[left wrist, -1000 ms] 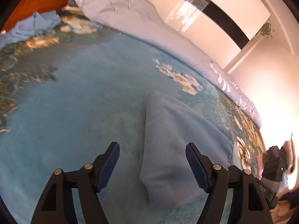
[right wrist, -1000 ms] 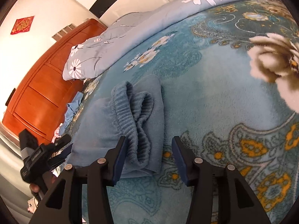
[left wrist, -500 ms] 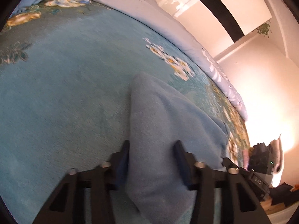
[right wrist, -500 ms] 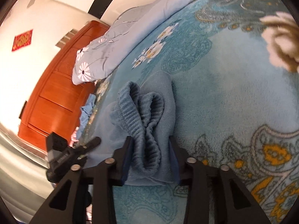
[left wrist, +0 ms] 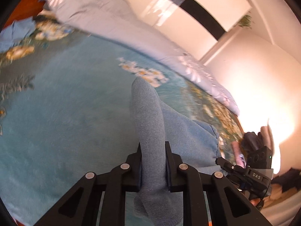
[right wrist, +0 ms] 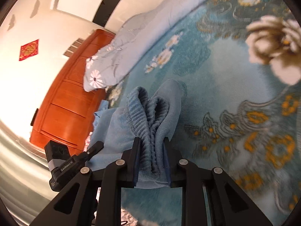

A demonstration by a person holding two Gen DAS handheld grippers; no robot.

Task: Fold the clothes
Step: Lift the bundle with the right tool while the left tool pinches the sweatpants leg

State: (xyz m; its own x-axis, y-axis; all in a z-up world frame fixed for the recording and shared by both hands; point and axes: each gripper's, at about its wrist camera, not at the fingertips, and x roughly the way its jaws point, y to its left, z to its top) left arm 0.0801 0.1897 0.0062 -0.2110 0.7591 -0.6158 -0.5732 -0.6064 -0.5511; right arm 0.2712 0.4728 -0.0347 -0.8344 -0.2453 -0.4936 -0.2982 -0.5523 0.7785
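Left wrist view: the left gripper (left wrist: pixel 152 164) has just been closing and now clamps a narrow fold of the blue garment (left wrist: pixel 148 124), with the fleecy cloth bunched between its pads. From the jaws the fold runs up toward 12 o'clock, while the rest of the garment spreads toward 3 o'clock and lies on the blanket (left wrist: pixel 65 113). At 4 o'clock the other gripper shows at the garment's far end.

In the right wrist view, the right gripper (right wrist: pixel 152 160) has likewise just been closing and grips the garment's ribbed, elastic waistband (right wrist: pixel 148 113), gathered into several upright pleats between the pads. The smooth body of the garment stretches away toward 9 o'clock, where the left gripper appears.

The blanket is plush teal with yellow, white and grey flower patterns. A pale blue quilt (left wrist: pixel 116 24) printed with white daisies lies rumpled along the far edge, from 11 o'clock to 3 o'clock in the left view. Another blue cloth (left wrist: pixel 17 32) sits at 10 o'clock. A wooden headboard (right wrist: pixel 64 109) stands at 9 o'clock in the right view, with a red ornament (right wrist: pixel 29 50) on the cream wall above it.
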